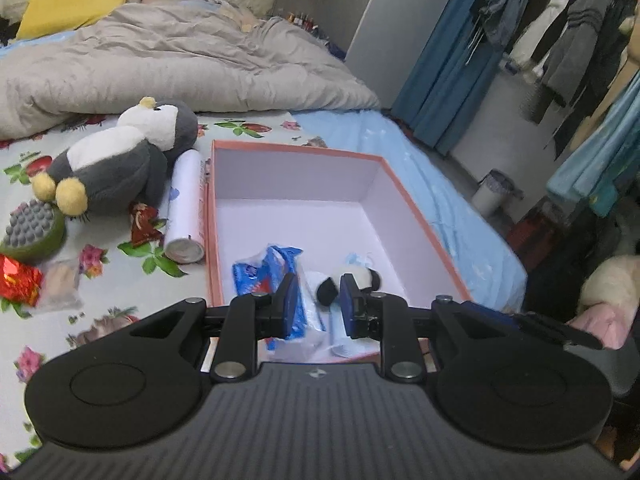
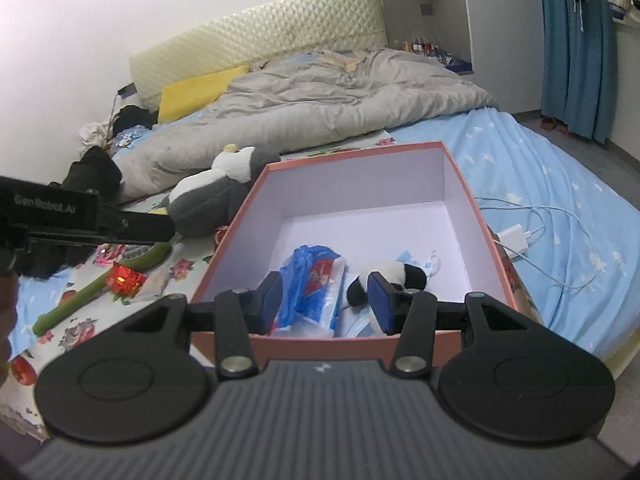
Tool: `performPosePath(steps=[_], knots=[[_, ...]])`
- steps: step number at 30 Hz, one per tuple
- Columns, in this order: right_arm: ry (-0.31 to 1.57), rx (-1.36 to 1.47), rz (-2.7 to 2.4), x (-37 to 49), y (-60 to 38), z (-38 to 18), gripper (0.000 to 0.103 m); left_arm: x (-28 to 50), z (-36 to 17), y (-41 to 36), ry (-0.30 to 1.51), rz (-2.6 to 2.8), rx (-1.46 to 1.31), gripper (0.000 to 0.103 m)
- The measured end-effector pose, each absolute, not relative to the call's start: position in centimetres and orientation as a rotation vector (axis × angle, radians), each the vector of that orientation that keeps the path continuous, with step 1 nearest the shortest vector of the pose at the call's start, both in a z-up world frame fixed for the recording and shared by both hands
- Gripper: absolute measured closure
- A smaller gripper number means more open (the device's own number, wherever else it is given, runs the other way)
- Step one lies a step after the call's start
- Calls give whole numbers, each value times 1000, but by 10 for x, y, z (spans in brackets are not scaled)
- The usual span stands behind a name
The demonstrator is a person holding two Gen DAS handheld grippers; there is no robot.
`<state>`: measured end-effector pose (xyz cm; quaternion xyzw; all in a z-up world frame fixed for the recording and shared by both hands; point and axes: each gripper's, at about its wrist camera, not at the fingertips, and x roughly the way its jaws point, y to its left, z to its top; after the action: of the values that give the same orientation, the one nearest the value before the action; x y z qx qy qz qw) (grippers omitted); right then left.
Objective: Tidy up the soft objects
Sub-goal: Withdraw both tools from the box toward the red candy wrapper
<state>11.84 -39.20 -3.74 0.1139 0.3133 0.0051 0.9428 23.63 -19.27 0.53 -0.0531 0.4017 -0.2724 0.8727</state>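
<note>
A pink-rimmed box (image 1: pixel 296 148) (image 2: pixel 472 184) with a white inside stands on the bed. In it lie a blue plastic packet (image 1: pixel 264 268) (image 2: pixel 316 280), a small panda plush (image 1: pixel 360 280) (image 2: pixel 396 272) and a light blue face mask (image 2: pixel 416 258). A grey and white penguin plush (image 1: pixel 116 164) (image 2: pixel 216 196) lies left of the box. My left gripper (image 1: pixel 319 304) is open and empty over the box's near end. My right gripper (image 2: pixel 326 300) is open and empty over the near rim.
Left of the box lie a white roll (image 1: pixel 186 208), a green massage brush (image 1: pixel 32 228) (image 2: pixel 100 284), red foil packets (image 1: pixel 18 280) (image 2: pixel 126 279) and a clear bag. A grey duvet (image 1: pixel 160 60) covers the far bed. A white charger with cable (image 2: pixel 516 238) lies right of the box.
</note>
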Motion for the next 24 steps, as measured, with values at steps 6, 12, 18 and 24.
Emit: performPosePath(steps=[6,12,18,24], knots=[[612,240,33,100,-378,-37,53,202,10,-177,770,-560,-125,76],[601,233,71,86,-360,-37,53,174,13,-160,726,-539,-90,76],[583,213,83,78,-342,-37,53,155,7,-139,717,-503,-87,76],[586,191,109,73,-324,-41,53,138,-3,-116,715,-457,-92,76]])
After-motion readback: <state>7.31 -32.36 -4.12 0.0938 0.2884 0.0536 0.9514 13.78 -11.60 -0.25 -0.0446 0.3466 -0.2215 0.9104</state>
